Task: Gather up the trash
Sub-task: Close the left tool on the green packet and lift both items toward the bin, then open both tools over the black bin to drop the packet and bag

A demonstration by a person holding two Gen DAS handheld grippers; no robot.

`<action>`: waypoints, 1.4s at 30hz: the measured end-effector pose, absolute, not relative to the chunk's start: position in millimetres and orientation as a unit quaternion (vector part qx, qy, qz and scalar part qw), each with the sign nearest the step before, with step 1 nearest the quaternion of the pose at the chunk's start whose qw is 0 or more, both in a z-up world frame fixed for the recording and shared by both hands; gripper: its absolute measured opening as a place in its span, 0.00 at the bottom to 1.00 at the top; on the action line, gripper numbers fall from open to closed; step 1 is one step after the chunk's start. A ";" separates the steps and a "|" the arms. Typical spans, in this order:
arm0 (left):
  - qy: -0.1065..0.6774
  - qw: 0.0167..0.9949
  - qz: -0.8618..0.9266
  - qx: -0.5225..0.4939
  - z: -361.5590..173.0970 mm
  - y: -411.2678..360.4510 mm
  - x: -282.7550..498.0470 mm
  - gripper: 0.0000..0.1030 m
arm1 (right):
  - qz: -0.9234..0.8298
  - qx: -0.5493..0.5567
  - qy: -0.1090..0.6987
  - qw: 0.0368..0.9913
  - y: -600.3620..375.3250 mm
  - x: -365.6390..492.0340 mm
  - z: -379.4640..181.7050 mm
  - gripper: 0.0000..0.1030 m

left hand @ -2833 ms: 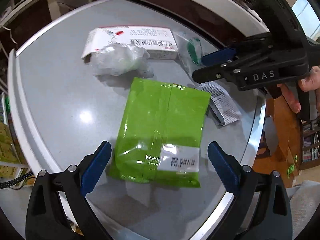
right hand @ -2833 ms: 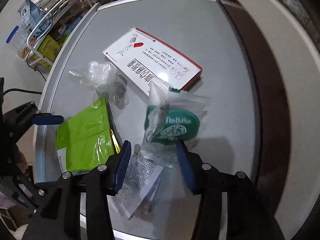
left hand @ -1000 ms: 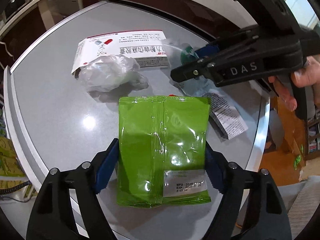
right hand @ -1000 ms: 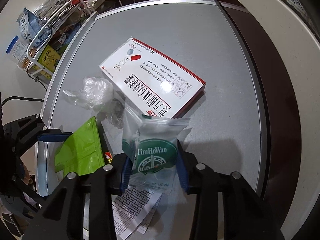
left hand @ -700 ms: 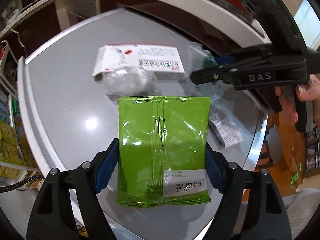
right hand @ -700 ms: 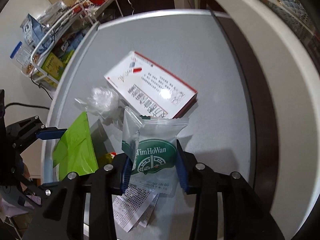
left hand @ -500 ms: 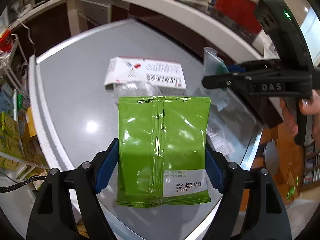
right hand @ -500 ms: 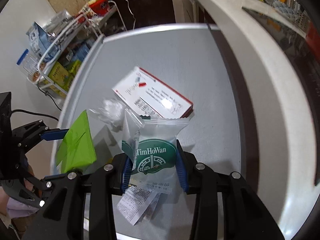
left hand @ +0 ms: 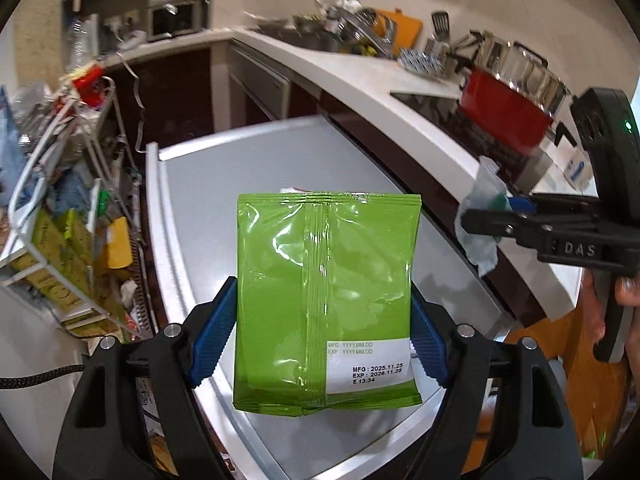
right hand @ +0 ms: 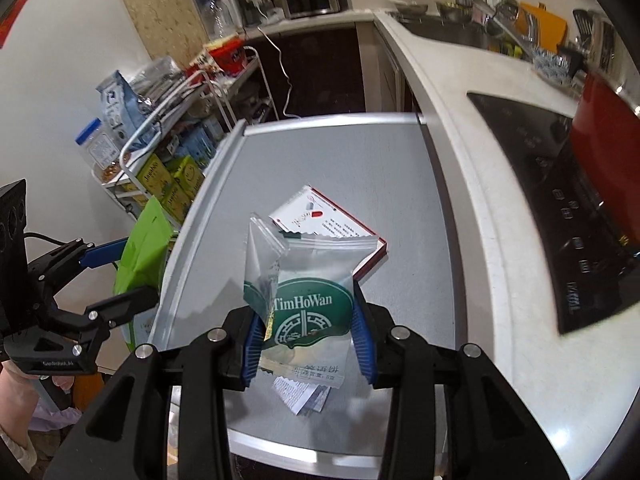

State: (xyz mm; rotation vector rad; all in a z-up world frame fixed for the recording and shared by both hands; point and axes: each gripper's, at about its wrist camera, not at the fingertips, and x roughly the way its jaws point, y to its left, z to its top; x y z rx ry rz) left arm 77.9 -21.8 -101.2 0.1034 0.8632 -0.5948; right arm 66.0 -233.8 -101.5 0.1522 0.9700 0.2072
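Observation:
My left gripper (left hand: 320, 332) is shut on a green foil packet (left hand: 324, 280), held upright well above the grey table (left hand: 208, 184). My right gripper (right hand: 306, 340) is shut on a clear wrapper with a green TimHoWan logo (right hand: 308, 300), also lifted off the table. In the right wrist view the left gripper (right hand: 108, 276) with the green packet (right hand: 142, 248) shows at the left edge. The left wrist view shows the right gripper (left hand: 500, 220) holding the wrapper (left hand: 482, 216) at the right. A white and red medicine box (right hand: 328, 228) and a paper receipt (right hand: 302, 396) lie on the table.
A wire rack (right hand: 168, 128) full of boxes and packets stands left of the table. A white counter (right hand: 480, 152) with a black hob (right hand: 568, 208) and a red pot (left hand: 504, 116) runs along the right. A person's hand (left hand: 626, 292) grips the right gripper's handle.
Both grippers have risen from the table with their packets held; the table now looks smaller and farther, and the kitchen counter and rack have come into view.

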 end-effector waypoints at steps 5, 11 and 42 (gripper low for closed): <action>0.396 0.879 -0.262 0.037 -82.9 -14.9 59.8 0.76 | 0.110 0.068 0.445 0.886 -230.4 44.3 -83.3 0.37; 0.385 0.889 -0.247 0.023 -72.4 -7.3 35.6 0.76 | 0.122 0.064 0.432 0.891 -225.2 20.6 -71.0 0.37; 0.459 0.848 -0.260 0.047 -117.1 -7.3 -113.2 0.77 | 0.179 0.048 0.543 0.819 -220.8 -130.6 -147.9 0.37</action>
